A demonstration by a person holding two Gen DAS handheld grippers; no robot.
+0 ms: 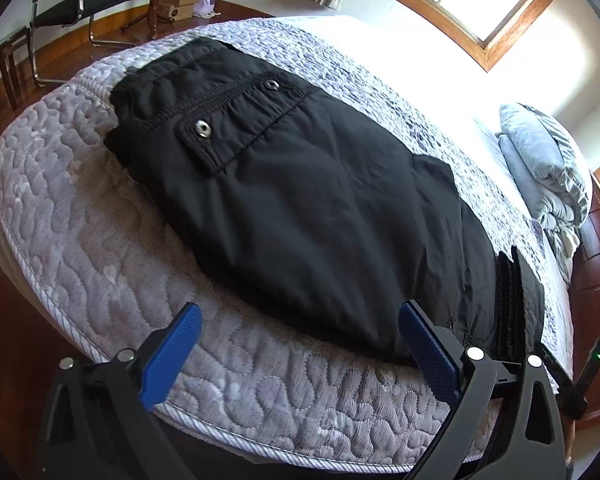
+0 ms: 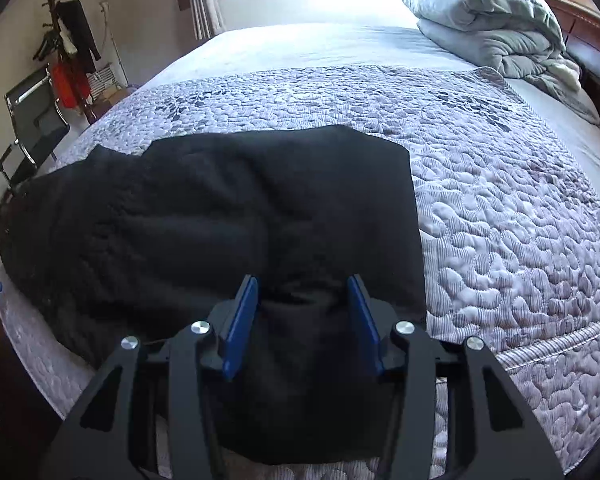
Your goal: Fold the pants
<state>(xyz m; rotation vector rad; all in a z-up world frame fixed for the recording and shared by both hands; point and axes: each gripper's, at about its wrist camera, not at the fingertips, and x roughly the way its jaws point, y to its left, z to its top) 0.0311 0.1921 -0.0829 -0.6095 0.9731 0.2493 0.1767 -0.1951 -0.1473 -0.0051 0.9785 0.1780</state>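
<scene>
Black pants point(image 1: 300, 200) lie flat on the quilted bed, folded lengthwise, waistband and snap pocket at the far left. My left gripper point(image 1: 300, 316) is open, its blue fingers hovering over the near edge of the pants and mattress, holding nothing. In the right wrist view the pants point(image 2: 220, 216) spread leftward, with the leg end under my right gripper point(image 2: 302, 288). Its jaws stand open over bunched black fabric and do not pinch it. The right gripper's black body point(image 1: 516, 304) shows at the pants' right end.
The grey quilted bedspread point(image 2: 500, 208) covers the bed. A folded grey duvet point(image 2: 492, 24) lies near the wooden headboard. A black chair point(image 1: 80, 0), cardboard boxes and a coat rack point(image 2: 68, 40) stand on the wooden floor beyond the bed's left end. Windows are behind.
</scene>
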